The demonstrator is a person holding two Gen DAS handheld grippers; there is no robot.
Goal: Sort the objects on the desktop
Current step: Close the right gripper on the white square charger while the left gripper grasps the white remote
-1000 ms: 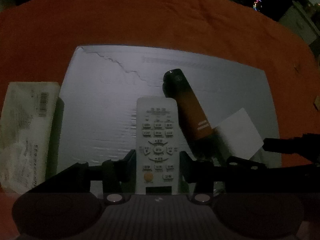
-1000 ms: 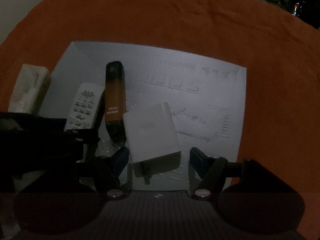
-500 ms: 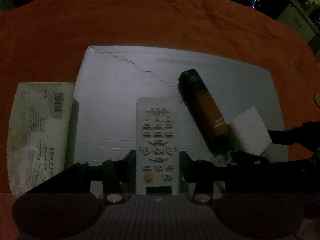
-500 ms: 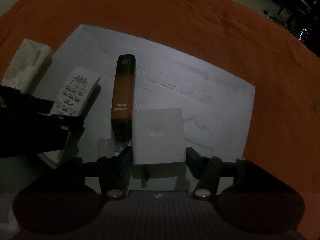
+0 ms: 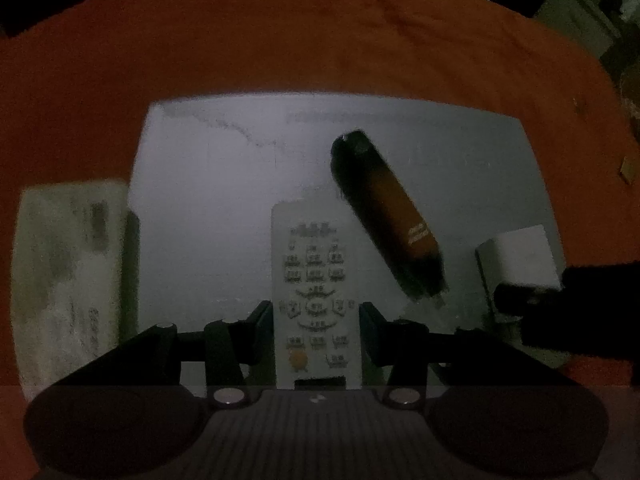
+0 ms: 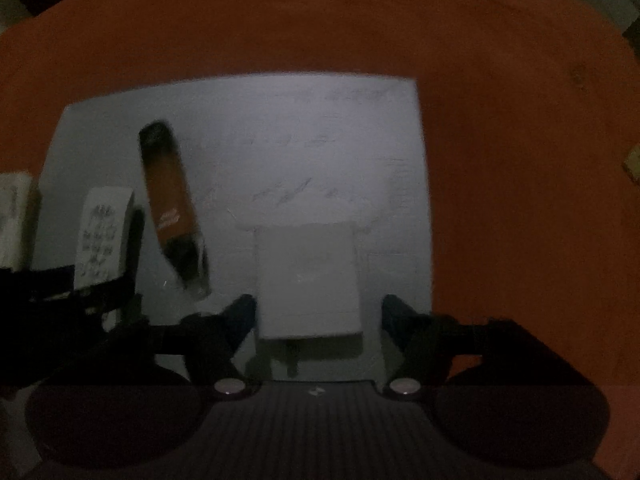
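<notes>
On the grey board (image 5: pixel 208 200) over the orange cloth (image 5: pixel 280 32), the left hand-held gripper (image 5: pixel 316 320) clamps the white remote (image 5: pixel 314 280). The right hand-held gripper (image 6: pixel 318 316) brackets the white charger block (image 6: pixel 308 280), its jaws apart from it. The orange-black tube (image 5: pixel 388 220) lies between them; a paper packet (image 5: pixel 64 272) sits left.

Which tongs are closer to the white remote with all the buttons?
Left. The left tongs have the remote right between their fingers. The right tongs are off to its right, around the white block.
</notes>
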